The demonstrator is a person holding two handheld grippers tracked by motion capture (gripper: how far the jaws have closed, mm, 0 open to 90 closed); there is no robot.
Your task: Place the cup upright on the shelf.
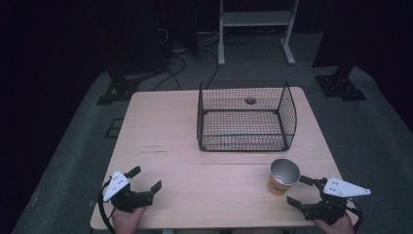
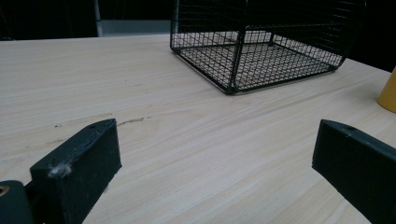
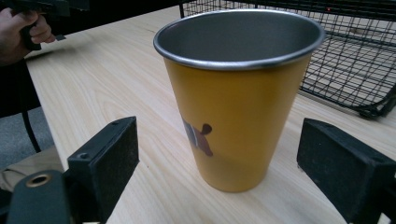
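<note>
Right tongs gape wide, cup untouched; left tongs wide, empty.

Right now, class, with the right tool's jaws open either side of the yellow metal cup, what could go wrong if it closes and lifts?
1. The tall, tapered yellow metal cup is upright and empty; an uneven close by the right tool might tip it.
2. Its smooth sides narrow downward, so it could slip.
3. The black wire basket stands close behind; a swing could hit it.

No readable text, brand or number anywhere. The yellow cup carries just a small dark printed figure low on its side, facing the near edge of the surface, too unclear to read as lettering.
</note>
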